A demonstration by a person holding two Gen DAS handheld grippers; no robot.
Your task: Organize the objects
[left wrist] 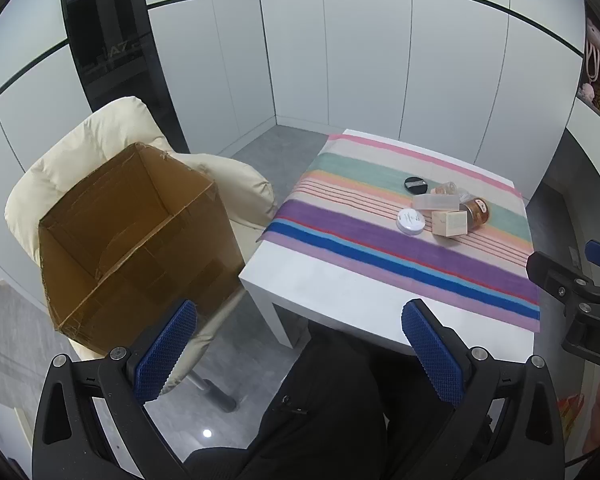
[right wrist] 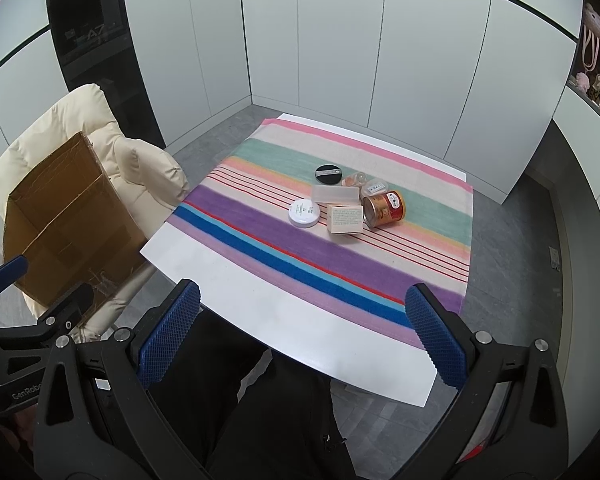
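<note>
With both the left gripper (left wrist: 300, 354) and right gripper (right wrist: 302, 334) held spread and empty, the toppled orange-and-gold metal tin (right wrist: 384, 209), mid-counter among clustered toiletries, looked liable to roll if nudged.

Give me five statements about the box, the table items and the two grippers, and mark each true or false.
1. The cardboard box sits on the cream chair beside the table. True.
2. The box already holds several items. False: its visible inside is bare, and the items lie on the striped cloth.
3. The orange can lies on its side. True.
4. The left gripper is shut on the white round jar. False: it is open and holds nothing; the jar rests on the cloth.
5. The black round compact lies nearer the person than the white round jar. False: it lies farther back.
</note>
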